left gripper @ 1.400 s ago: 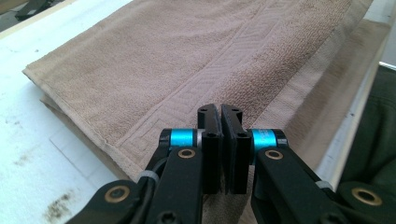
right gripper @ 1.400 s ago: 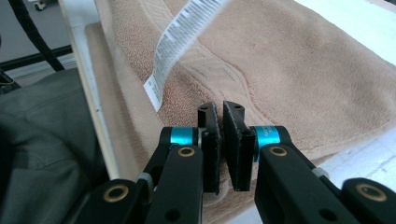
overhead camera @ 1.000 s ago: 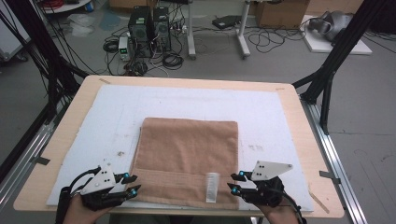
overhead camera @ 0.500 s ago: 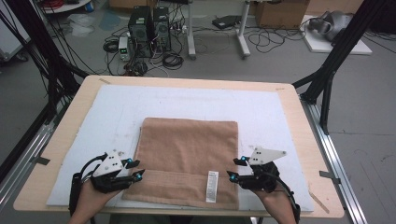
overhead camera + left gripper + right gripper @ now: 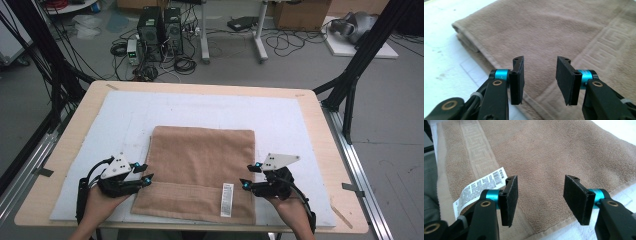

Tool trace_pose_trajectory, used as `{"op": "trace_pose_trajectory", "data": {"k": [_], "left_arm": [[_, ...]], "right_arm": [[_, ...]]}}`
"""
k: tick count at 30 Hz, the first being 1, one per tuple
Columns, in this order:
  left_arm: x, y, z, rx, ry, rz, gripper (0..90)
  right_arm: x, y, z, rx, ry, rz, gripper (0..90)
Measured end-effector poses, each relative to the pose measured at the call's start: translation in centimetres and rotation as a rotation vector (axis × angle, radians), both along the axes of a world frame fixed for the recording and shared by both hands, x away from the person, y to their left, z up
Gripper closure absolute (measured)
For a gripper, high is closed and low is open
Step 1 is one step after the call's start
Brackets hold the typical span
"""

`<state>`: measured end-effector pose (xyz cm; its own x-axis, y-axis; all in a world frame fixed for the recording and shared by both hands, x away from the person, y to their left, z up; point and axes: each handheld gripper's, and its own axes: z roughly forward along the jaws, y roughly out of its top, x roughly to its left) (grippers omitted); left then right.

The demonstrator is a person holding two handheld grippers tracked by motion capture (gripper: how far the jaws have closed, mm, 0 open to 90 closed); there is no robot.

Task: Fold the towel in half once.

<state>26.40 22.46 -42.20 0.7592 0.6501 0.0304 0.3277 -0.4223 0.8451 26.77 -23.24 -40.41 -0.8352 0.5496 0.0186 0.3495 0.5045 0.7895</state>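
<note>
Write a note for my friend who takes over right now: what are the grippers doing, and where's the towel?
Left gripper: fingers open, nothing held, at the towel's left edge; they have just been opening.
Right gripper: the same, open and holding nothing, at the right edge.
Brown towel: folded flat on the white mat, white label near the front edge.
Done: the towel lies folded.
Left: perhaps another fold; nothing is gripped.

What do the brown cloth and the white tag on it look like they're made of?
The towel looks like looped terry cotton, matte and fuzzy, with a woven key-pattern band. The tag looks like smooth printed satin or paper; the fine print and barcode sit flat on it.
</note>
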Motion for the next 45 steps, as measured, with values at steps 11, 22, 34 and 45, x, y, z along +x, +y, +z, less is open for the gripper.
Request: {"op": "trace_pose_trajectory", "data": {"k": [11,22,34,45], "left_arm": [[5.2,1.2,1.7,-0.056,-0.010,0.101,61.6],[10.0,0.1,1.7,-0.073,0.039,0.129,60.3],[13.9,-1.5,0.3,-0.032,0.095,0.037,54.8],[13.3,-2.6,0.4,0.063,0.053,0.025,82.9]], "right_arm": [[3.1,0.5,1.0,-0.025,-0.018,-0.008,44.1],[8.0,0.4,1.3,-0.034,-0.034,-0.074,46.4],[12.9,0.3,-0.3,-0.079,0.022,-0.114,43.0],[13.4,1.2,-1.6,-0.102,0.094,-0.110,83.4]]}}
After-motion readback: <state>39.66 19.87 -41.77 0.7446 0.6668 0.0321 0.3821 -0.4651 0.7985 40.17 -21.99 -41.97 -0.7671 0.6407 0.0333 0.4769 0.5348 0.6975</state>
